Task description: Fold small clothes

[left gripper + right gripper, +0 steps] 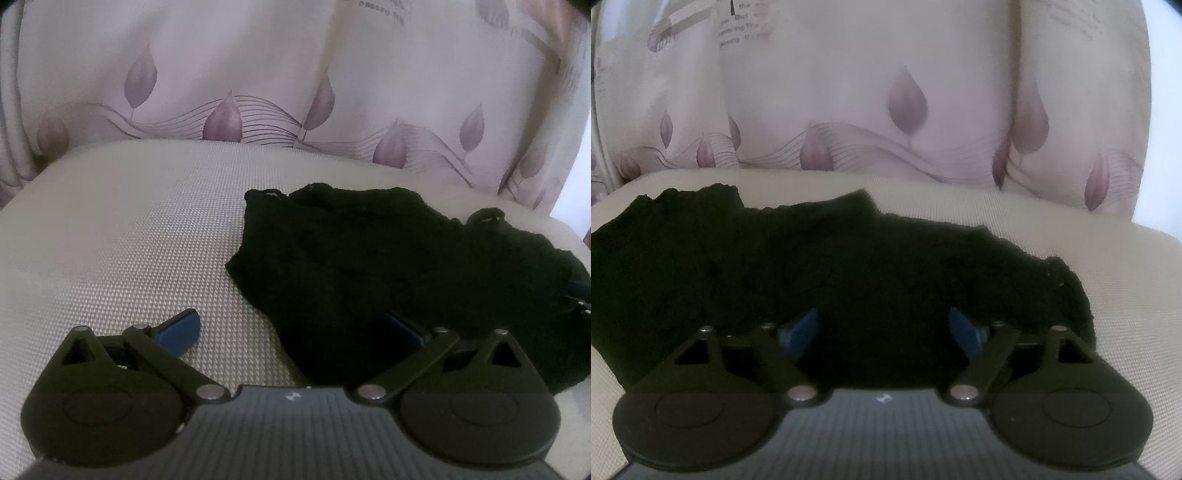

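Left-wrist view, left to right. The left claw [291, 332] stands spread to its full width, nothing gripped: its left blue pad [179, 330] hangs over the bare woven surface [110, 240], while its right pad [404, 330] lies over the near-left edge of the black garment [369, 277]. Whether that pad touches the cloth cannot be told. The garment lies rumpled on the right half of the surface, with a small strap loop [485, 216] at its far right corner. A leaf-printed curtain [258, 74] hangs behind.

Right-wrist view, left to right. The right claw [882, 332] is also apart, clamped on nothing; both blue pads are set low over the garment's [849, 258] near edge, with black cloth filling the gap between them. The garment runs from the left border of the view almost to the right, its far edge uneven.

Judged step: taking hold of the near hem at two points, before carrying it over towards the far edge. To do this well, each claw should probably straddle a single edge of cloth rather than a bunched ridge. The left claw appears to sit too far off the garment and would need to shift right before closing. Both grips should close at matching positions along the hem, so the fold line runs straight. The black fabric hides its own creases, so layers may be caught unseen.
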